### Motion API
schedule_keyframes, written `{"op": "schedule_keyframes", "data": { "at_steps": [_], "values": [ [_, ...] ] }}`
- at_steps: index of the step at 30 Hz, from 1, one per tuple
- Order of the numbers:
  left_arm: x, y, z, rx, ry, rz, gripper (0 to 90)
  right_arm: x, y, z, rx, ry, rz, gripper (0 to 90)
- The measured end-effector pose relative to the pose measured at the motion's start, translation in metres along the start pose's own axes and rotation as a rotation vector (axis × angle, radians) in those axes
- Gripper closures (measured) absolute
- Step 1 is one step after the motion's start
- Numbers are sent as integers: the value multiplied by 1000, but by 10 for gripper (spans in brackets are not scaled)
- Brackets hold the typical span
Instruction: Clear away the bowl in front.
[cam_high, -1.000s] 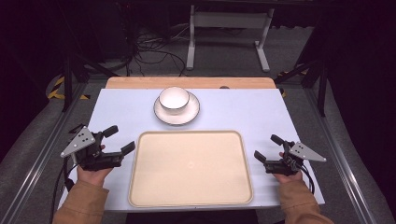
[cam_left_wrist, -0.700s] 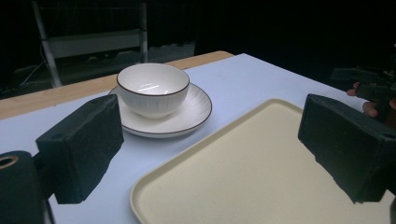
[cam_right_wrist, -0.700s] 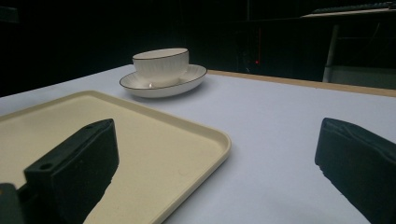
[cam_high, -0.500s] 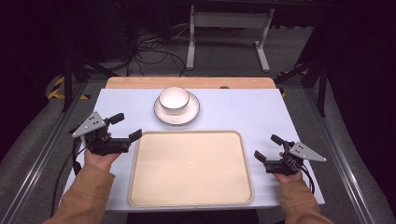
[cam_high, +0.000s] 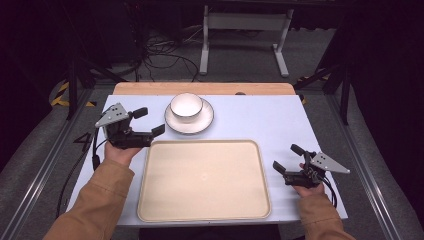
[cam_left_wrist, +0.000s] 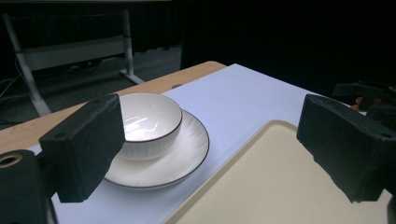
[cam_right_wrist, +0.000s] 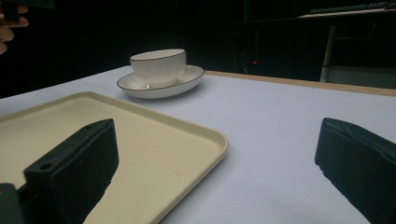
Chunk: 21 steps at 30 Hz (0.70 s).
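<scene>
A: The left gripper (cam_high: 149, 122) is hovering over the table's (cam_high: 260, 117) left side, fingers (cam_left_wrist: 86, 144) spread wide and holding nothing, pointing at the white bowl (cam_high: 186, 106) sitting in its saucer (cam_high: 189, 121).

B: And the cream tray (cam_high: 204, 180) is lying just beside that saucer, its far rim close to the plate's near edge, so the gap there is looking tight.

A: The right gripper (cam_high: 287, 159) is resting near the table's right edge, beside the tray's right rim, fingers (cam_right_wrist: 74, 168) wide apart and gripping nothing.

B: Plenty of bare table is lying open to the saucer's right, with nothing standing between.
</scene>
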<state>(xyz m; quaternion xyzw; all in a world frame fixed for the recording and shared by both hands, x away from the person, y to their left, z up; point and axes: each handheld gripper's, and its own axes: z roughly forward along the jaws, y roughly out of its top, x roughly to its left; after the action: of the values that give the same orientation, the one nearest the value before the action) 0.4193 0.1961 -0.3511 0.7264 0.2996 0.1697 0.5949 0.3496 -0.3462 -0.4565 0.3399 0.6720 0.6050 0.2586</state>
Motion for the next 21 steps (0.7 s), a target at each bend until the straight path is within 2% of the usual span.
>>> {"op": "schedule_keyframes", "data": {
  "at_steps": [8, 16, 21],
  "values": [
    [7, 14, 27, 41, 7, 4, 72, 0, 0, 0, -2, -5, -4, 2],
    [10, 25, 44, 28, -7, 25, 71, 0, 0, 0, -1, -6, -5, 2],
    [15, 34, 57, 40, -24, 24, 73, 0, 0, 0, -4, -8, -6, 2]
  ]
}}
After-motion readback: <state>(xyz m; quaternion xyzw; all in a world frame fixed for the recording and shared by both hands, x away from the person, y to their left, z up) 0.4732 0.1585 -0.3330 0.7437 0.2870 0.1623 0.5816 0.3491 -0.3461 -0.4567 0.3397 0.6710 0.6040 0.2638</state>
